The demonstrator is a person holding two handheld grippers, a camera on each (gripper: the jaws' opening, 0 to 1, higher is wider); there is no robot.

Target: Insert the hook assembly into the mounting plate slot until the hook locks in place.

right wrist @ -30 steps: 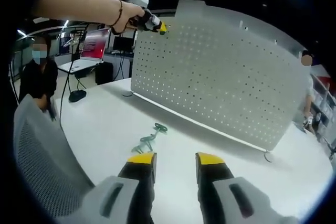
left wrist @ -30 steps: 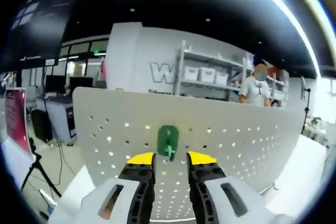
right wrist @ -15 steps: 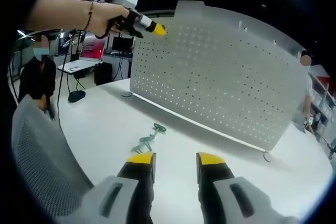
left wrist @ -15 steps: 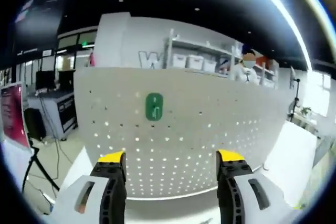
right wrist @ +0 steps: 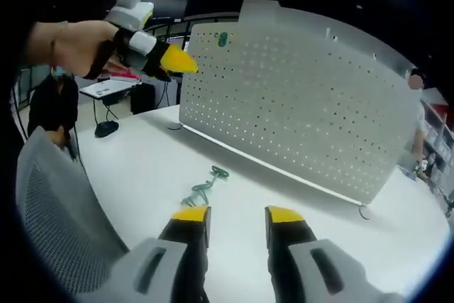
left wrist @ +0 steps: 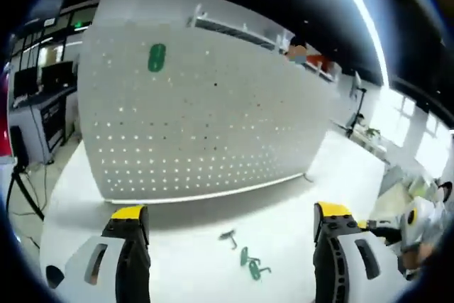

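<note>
A green hook (left wrist: 157,57) sits fixed near the upper left of the white perforated mounting plate (left wrist: 213,118), also seen as the green hook (right wrist: 222,39) on the plate (right wrist: 298,104) in the right gripper view. My left gripper (left wrist: 230,212) is open wide, pulled back from the plate, with nothing between its jaws; it appears as the left gripper (right wrist: 159,58) held by a hand in the right gripper view. Loose green hooks (left wrist: 248,264) lie on the white table, the same hooks (right wrist: 202,188) just ahead of my right gripper (right wrist: 230,214), which is open and empty.
The white table (right wrist: 142,168) carries the upright plate, whose foot (right wrist: 362,211) stands at the right end. A grey mesh chair back (right wrist: 57,225) is at the left. A seated person (right wrist: 50,104) and desks with monitors lie beyond the table's left edge.
My left gripper has drawn back and down from the plate, leaving the green hook mounted on it. The right gripper has stayed still.
</note>
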